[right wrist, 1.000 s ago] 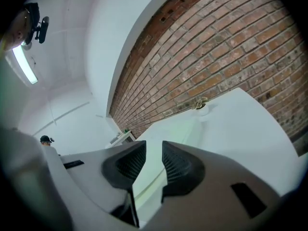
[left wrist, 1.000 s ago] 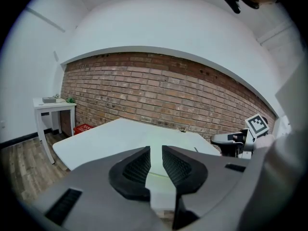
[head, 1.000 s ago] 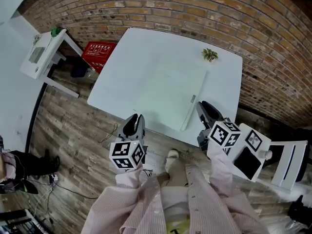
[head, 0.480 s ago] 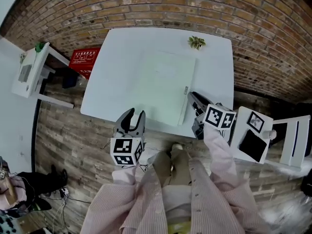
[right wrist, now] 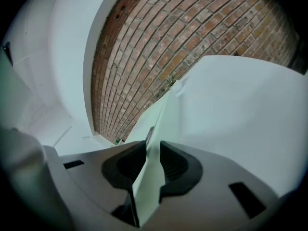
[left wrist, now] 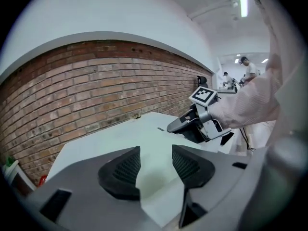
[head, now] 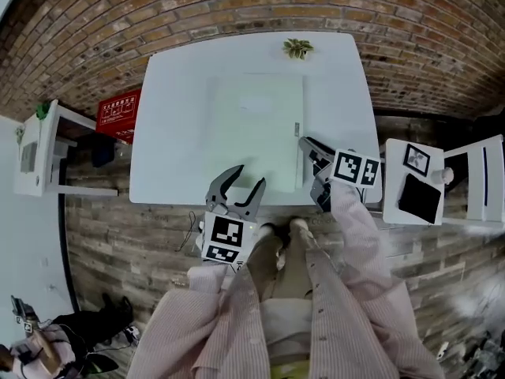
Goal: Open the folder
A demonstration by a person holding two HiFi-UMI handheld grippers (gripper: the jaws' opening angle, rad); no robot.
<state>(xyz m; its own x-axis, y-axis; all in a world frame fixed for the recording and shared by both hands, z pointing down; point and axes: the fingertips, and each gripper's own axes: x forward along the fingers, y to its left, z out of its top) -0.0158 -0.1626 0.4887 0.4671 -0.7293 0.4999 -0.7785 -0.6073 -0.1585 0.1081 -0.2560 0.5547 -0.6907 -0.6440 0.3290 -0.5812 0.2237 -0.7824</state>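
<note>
Pale green flat folder lies in the middle of the white rectangular table, its long sides running away from the person, who stands at the near edge in a pink striped shirt. A small grey tab sits on the folder's right edge.

The right gripper comes in from the right side of the table, just below that tab. Its jaws are closed on the folder's right edge. In the right gripper view the thin green edge runs up between the two black pads, which sit close on either side of it.

The left gripper hangs at the near edge of the table, by the folder's near side, pointing out over the table and tilted a little downward. Its jaws have just been opening and now stand well apart, with nothing between them. Through the gap the left gripper view shows only the pale surface beyond, and farther off the right gripper with its marker cube and the pink sleeve behind it.

A small green sprig lies at the far edge of the table, close to the red brick wall. A red box stands on the wood plank floor to the left. To the right is a white side table carrying a black tablet.
</note>
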